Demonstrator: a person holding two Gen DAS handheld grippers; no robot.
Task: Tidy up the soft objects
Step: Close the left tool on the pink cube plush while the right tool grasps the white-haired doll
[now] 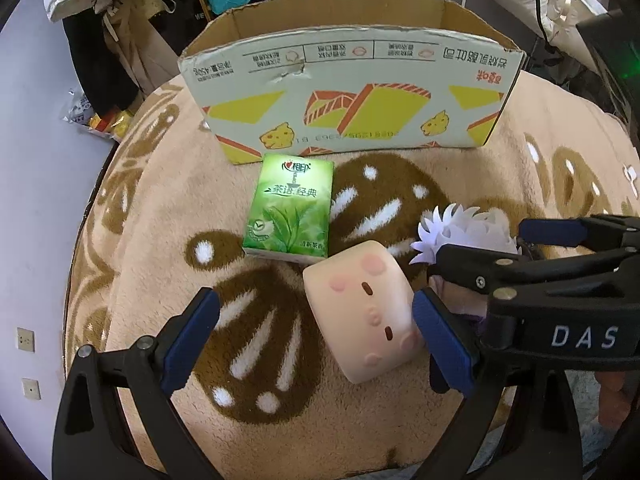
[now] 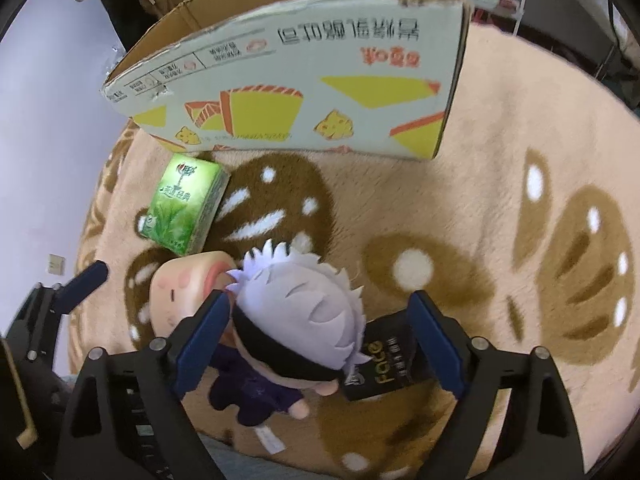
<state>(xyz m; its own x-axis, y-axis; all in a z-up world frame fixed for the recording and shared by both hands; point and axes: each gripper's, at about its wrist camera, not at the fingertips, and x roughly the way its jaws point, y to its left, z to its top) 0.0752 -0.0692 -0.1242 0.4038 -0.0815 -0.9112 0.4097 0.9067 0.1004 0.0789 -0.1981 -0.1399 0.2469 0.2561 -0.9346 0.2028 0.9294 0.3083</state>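
Observation:
A cream pig-face squishy (image 1: 362, 314) lies on the beige blanket (image 1: 152, 216). My left gripper (image 1: 316, 332) is open around it; its right pad (image 1: 440, 344) touches the toy's side and the left pad stands apart. A green tissue pack (image 1: 290, 210) lies just behind. A white-haired plush doll (image 2: 304, 316) in a dark outfit lies between the open fingers of my right gripper (image 2: 320, 340). A black tissue pack (image 2: 386, 360) sits under the doll by the right finger. An open cardboard box (image 1: 348, 92) stands at the back.
The squishy (image 2: 188, 292) and green pack (image 2: 184, 206) sit left of the doll. My right gripper (image 1: 480, 252) crosses the left wrist view's right side. The blanket's left edge (image 1: 92, 216) drops to a pale floor. Bags and clothes crowd behind the box.

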